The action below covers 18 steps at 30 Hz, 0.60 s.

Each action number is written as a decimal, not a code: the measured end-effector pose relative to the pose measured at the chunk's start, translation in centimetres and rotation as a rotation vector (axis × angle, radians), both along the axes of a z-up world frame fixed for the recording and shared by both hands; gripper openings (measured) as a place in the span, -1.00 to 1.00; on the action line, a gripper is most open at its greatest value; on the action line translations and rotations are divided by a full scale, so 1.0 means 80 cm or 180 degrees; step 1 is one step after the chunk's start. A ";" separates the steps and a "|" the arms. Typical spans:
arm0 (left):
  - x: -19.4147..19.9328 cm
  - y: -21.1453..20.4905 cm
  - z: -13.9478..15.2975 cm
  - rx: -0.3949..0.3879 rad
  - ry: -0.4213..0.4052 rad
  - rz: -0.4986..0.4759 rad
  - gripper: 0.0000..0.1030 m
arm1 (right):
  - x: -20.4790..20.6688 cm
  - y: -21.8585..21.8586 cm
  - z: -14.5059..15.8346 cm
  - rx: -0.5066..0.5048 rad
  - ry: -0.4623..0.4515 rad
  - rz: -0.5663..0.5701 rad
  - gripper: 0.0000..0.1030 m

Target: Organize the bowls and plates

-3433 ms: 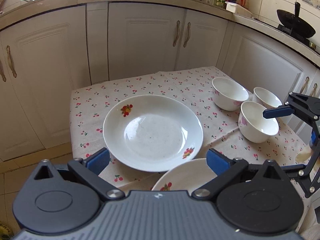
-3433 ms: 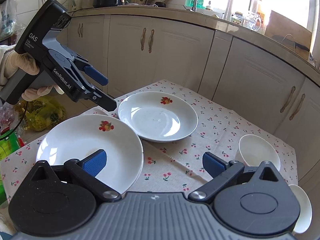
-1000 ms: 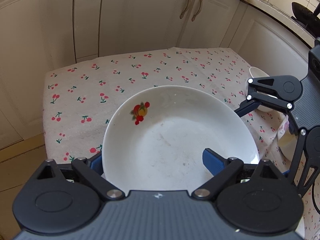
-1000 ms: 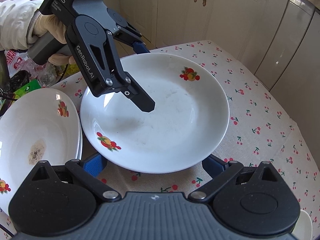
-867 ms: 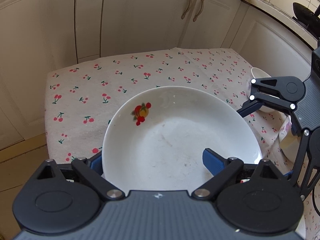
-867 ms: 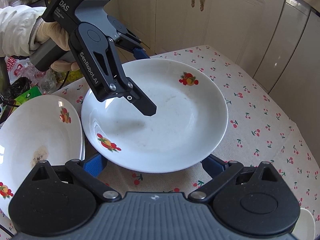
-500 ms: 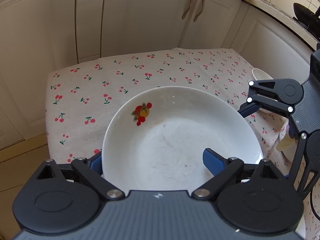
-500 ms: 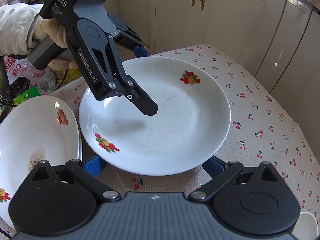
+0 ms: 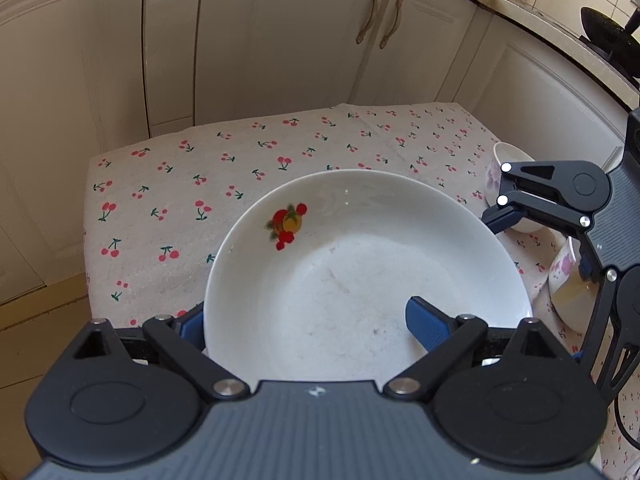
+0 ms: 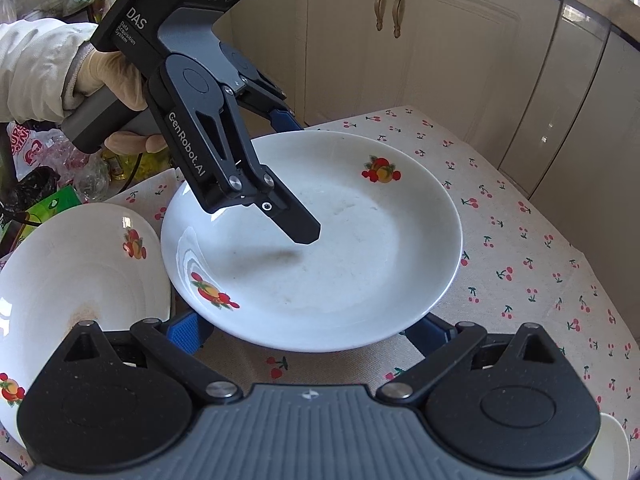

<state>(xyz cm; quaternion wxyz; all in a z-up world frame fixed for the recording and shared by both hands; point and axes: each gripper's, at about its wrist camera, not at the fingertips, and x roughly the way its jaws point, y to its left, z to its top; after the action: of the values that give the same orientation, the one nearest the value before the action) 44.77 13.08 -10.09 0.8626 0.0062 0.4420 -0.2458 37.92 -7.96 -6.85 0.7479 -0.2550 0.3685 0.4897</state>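
Observation:
A white plate [image 9: 360, 280] with fruit prints lies on the cherry-print tablecloth. My left gripper [image 9: 304, 316] is open astride its near rim: one blue pad hovers inside the plate and the other sits outside the rim, half hidden. From the opposite side my right gripper [image 10: 308, 332] is open too, with both pads low under the plate [image 10: 340, 240] edge. One of its fingers [image 9: 500, 216] shows at the plate's right rim. A second plate [image 10: 80, 272] with a brown stain lies beside it. Two bowls [image 9: 512, 156] [image 9: 568, 292] stand partly hidden behind the right gripper.
White kitchen cabinets [image 9: 280, 40] close in behind the small table [image 9: 160, 184]. A gloved hand [image 10: 116, 80] holds the left gripper. Plastic bags [image 10: 44, 168] lie on the floor beyond the table's edge. A black wok [image 9: 608, 36] sits on the counter. Another bowl's rim [image 10: 612, 452] shows bottom right.
A few seconds ago both grippers were farther back above the table; they have come down around the far plate. Over the last second nothing has visibly shifted.

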 end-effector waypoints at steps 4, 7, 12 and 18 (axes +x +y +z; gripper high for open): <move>-0.002 -0.003 0.006 0.0007 -0.0031 -0.0014 0.86 | 0.000 -0.003 0.006 0.0016 -0.0006 -0.0022 0.99; -0.007 -0.006 0.014 0.0022 -0.0058 -0.0033 0.86 | -0.003 -0.008 0.012 0.0039 -0.0005 -0.0044 0.99; -0.021 -0.013 0.032 0.0044 -0.0111 -0.0059 0.86 | -0.014 -0.015 0.027 0.0078 -0.0042 -0.0074 0.99; -0.048 -0.021 0.056 0.0092 -0.0180 -0.0086 0.86 | -0.040 -0.023 0.047 0.0122 -0.0096 -0.0102 0.99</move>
<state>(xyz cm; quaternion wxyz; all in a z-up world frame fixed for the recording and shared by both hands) 40.90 11.40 -5.60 0.8712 0.0316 0.4208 -0.2508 34.70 -9.77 -3.05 0.7659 -0.2420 0.3517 0.4807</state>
